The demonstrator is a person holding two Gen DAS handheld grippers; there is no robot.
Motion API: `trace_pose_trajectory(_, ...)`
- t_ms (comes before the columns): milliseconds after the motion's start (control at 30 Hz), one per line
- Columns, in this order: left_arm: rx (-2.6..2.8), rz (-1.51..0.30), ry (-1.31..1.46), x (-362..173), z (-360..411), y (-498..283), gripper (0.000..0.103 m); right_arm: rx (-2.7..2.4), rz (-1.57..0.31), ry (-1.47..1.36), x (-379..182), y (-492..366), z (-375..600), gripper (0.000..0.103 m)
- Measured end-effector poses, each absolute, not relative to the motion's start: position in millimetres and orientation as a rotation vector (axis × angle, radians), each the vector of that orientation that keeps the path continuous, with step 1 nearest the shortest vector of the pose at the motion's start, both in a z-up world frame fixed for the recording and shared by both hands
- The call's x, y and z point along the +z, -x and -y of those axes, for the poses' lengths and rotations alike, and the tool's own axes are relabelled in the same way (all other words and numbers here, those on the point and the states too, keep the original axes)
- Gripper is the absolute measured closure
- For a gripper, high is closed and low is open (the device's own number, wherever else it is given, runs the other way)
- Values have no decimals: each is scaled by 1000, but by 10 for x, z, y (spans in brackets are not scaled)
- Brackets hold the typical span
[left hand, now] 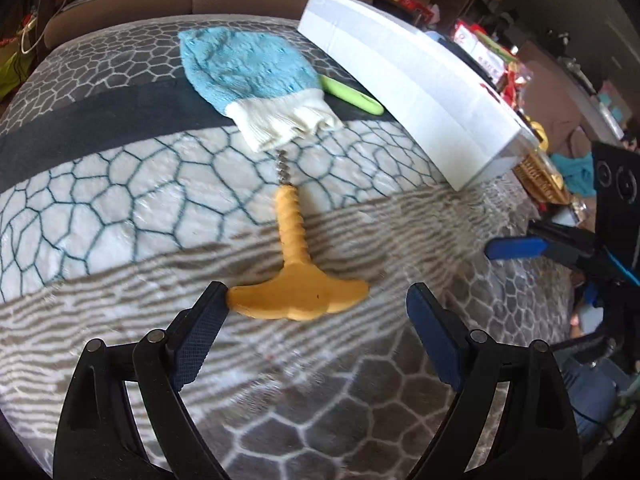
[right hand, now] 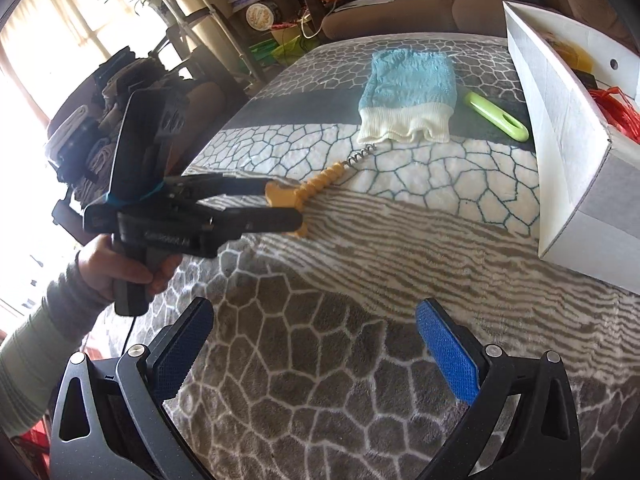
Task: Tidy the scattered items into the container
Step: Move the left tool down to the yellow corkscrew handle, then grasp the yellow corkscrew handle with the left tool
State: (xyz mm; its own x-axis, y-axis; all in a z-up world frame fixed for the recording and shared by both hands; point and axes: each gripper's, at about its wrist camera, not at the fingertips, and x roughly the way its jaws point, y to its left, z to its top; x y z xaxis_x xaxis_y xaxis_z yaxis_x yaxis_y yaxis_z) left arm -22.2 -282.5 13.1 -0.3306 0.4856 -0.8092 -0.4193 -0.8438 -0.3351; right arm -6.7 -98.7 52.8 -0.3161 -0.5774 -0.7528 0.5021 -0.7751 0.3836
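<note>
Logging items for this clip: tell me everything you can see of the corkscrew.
The corkscrew has a yellowish T-shaped handle, a ridged shaft of the same matte material, wood or plastic, and a metal spiral. It lies flat on the patterned blanket, handle toward the left gripper, spiral tip at or just under the white cuff of the blue sock. The gripper's open fingers flank the handle; one finger is at its end, though contact is unclear. It is not lifted and lies outside the white box.

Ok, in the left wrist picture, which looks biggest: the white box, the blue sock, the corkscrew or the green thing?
1. White box
2. Blue sock
3. Corkscrew, though it lies nearer the camera, so sock versus corkscrew is unsure
4. Green thing, partly hidden behind the sock
</note>
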Motion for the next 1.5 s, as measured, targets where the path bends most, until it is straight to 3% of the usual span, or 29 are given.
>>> trace_pose_trajectory(167, 2275, -61, 1365, 262, 2483, -100, 13, -2158, 155, -1233, 616, 60, 760, 0)
trace_pose_trajectory(333, 2539, 112, 1402, 301, 2484, -20, 7, -2194, 232, -1191, 752, 59, 509, 0)
trace_pose_trajectory(533, 2788, 268, 1428, 67, 2327, 87, 6, -2234, 343, -1155, 853, 123, 262, 0)
trace_pose_trajectory(700, 2865, 98, 1499, -7, 2118, 148, 4, -2240, 377, -1172, 831, 152, 139, 0)
trace_pose_trajectory(800, 2872, 157, 1477, 9, 2186, 144, 13, -2227, 398, -1183, 821, 172, 87, 0)
trace_pose_trajectory(833, 2884, 159, 1469, 19, 2208, 141, 26, -2226, 401, -1187, 818, 183, 80, 0)
trace_pose_trajectory(1033, 2842, 277, 1433, 107, 2346, 60, 26, -2229, 398, -1198, 817, 196, 79, 0)
trace_pose_trajectory(1200, 2840, 302, 1349, 509, 2512, -79, 26, -2240, 349, -1193, 820, 166, 128, 0)
trace_pose_trajectory(1500, 2831, 722, 1194, 912, 3292, -116, 26, -2189, 274, -1062, 1079, 38, 379, 0)
